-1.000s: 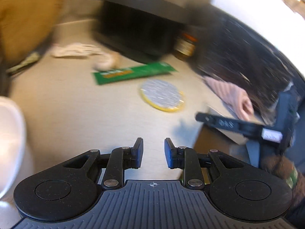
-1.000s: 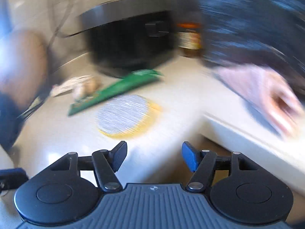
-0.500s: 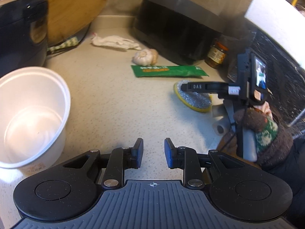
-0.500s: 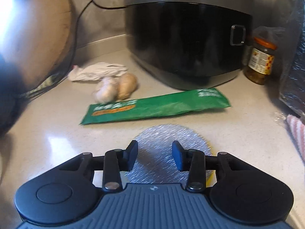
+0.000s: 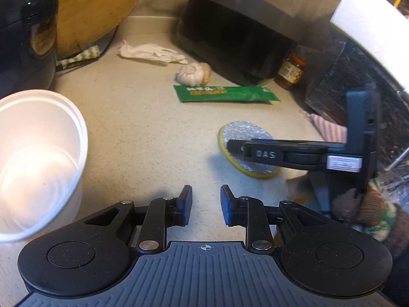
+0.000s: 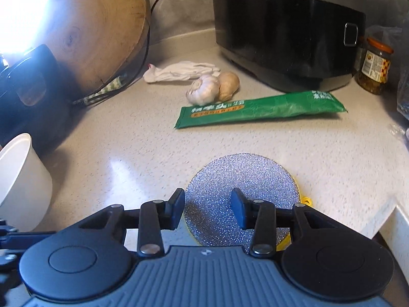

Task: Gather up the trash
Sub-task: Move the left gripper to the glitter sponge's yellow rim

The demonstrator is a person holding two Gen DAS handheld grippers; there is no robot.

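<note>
On a speckled kitchen counter (image 6: 127,138), the right gripper (image 6: 207,206) hangs low over one round silver scouring pad (image 6: 242,176) with a yellow rim, its jaws parted about a finger's breadth of the pad's face and holding nothing; whether the tips touch the pad cannot be told. The left gripper (image 5: 206,204) hovers over bare counter, its jaws a narrow gap apart and empty. One white paper cup (image 5: 38,158) stands open just to its left.

Beyond the pad lies one flat green wrapper (image 6: 258,108), the clearest piece of trash, stretched lengthwise across the counter. Just behind it sit two garlic bulbs (image 6: 204,89), touching each other. Farther back lies one crumpled white glove (image 6: 179,71).

At the rear stand one black rice cooker (image 6: 286,30), one glass jar (image 6: 375,64) with an orange lid to its right, and one round wooden board (image 6: 97,30) leaning against the wall. A second dark appliance (image 5: 25,38) sits at far left.
</note>
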